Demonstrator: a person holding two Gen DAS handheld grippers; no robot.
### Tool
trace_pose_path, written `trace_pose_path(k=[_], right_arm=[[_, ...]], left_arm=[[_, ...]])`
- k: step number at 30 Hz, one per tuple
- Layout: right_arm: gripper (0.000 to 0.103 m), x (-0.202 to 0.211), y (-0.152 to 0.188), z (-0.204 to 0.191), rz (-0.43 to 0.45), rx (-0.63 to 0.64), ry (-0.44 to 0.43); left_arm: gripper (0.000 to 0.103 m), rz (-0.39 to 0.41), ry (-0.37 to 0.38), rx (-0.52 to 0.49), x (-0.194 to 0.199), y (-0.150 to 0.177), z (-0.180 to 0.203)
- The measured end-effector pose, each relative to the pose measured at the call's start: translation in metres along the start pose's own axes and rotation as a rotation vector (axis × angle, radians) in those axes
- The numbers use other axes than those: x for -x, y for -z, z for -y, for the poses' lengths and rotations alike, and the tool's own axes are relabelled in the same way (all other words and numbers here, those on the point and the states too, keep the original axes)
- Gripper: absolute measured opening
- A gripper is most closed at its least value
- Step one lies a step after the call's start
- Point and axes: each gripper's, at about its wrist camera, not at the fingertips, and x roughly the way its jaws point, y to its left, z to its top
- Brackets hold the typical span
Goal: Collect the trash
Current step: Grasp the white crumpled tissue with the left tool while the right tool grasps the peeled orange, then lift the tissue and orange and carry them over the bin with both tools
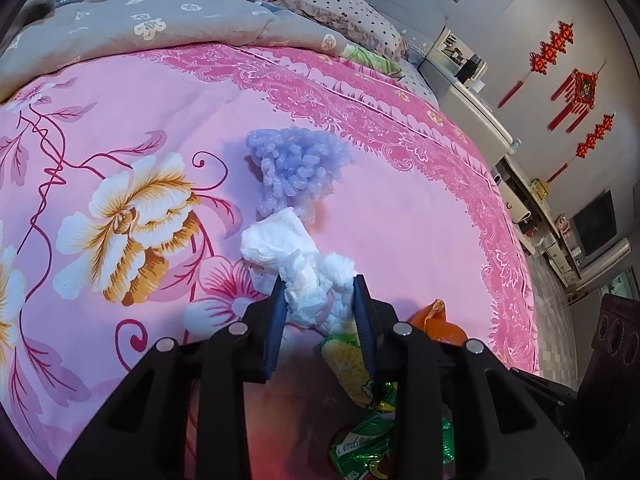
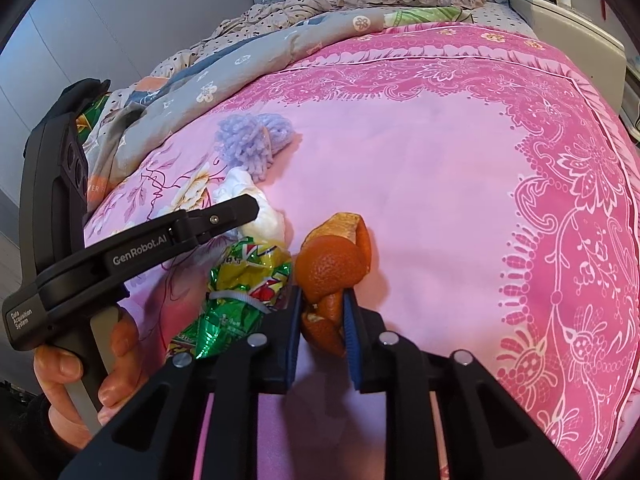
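Observation:
My left gripper (image 1: pixel 318 286) is shut on a crumpled white tissue (image 1: pixel 296 264) on the pink bedspread (image 1: pixel 140 120). My right gripper (image 2: pixel 320 296) is shut on an orange peel (image 2: pixel 332 264), which also shows in the left wrist view (image 1: pixel 438 322). A green and yellow snack wrapper (image 2: pixel 244 284) lies between the two grippers and also shows in the left wrist view (image 1: pixel 352 364). A lilac fluffy cloth (image 1: pixel 296 164) lies just beyond the tissue; it also shows in the right wrist view (image 2: pixel 252 144). The left gripper's body (image 2: pixel 160 240) and the hand holding it show in the right wrist view.
A grey quilt (image 1: pixel 160 28) and a dotted pillow (image 1: pixel 340 8) lie at the head of the bed. A white cabinet (image 1: pixel 472 92) and shelves stand along the bed's right side, with red knot ornaments (image 1: pixel 576 84) on the wall.

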Motion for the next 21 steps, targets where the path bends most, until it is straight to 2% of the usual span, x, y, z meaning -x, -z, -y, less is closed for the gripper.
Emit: trace_pose_path(k=[10,21], right_arm=[[0.016,0.031,0.008,0.007,0.026,-0.044,-0.012],[0.016,0.12,0.026,-0.005,0.146,-0.044,-0.008]], left_arm=[[0.029,0.028,-0.024,0.007,0.03,-0.001,-0.002],[0.029,0.095,-0.037,-0.035,0.1,0.009,0.014]])
